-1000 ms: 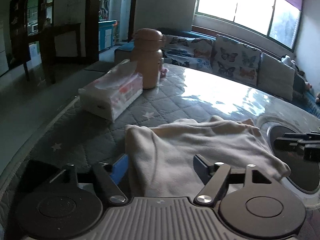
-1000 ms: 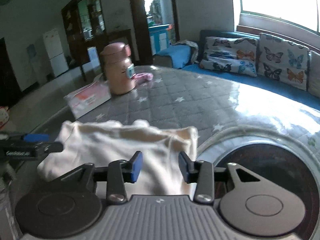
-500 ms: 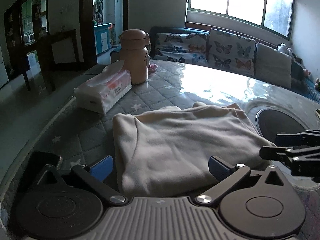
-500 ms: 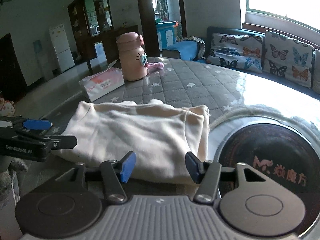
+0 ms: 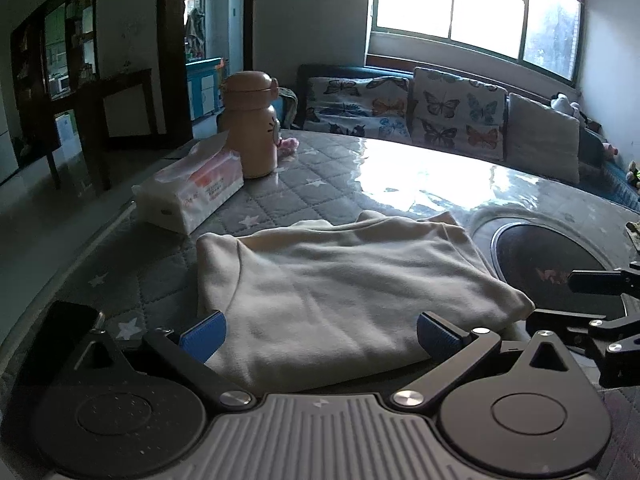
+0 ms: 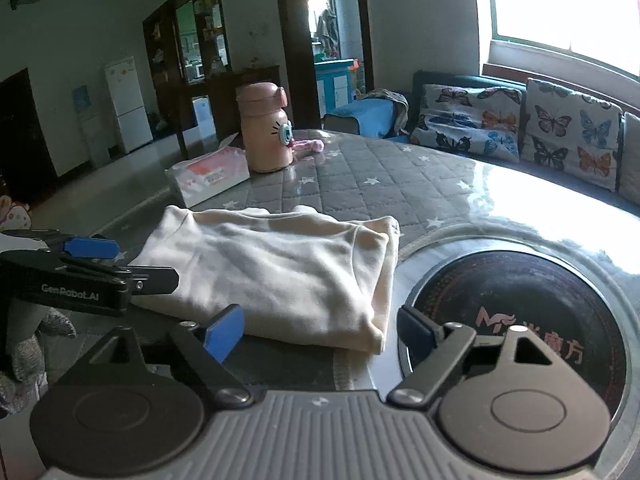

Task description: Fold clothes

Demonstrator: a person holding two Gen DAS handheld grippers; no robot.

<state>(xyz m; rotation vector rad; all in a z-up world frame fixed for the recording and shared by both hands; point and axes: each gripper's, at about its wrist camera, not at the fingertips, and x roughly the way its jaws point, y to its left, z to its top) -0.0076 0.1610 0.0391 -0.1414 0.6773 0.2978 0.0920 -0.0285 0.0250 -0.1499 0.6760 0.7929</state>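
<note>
Cream garment [image 5: 340, 280]: soft matt knit cloth, slightly fuzzy. Counter [image 5: 420, 176]: grey quilted fabric under a glossy clear cover, strong glare. Tissue pack [image 5: 192, 192]: shiny plastic wrap. Bottle [image 6: 266, 132]: smooth matt pink. Left claw [image 5: 320, 338]: matt black plastic, blue pads [image 5: 202, 336], bright metal pivots.

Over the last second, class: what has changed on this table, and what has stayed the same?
Both the left gripper and right gripper have opened, released the folded cream garment and drawn back. The garment stays flat; tissue pack and pink bottle unmoved.
</note>
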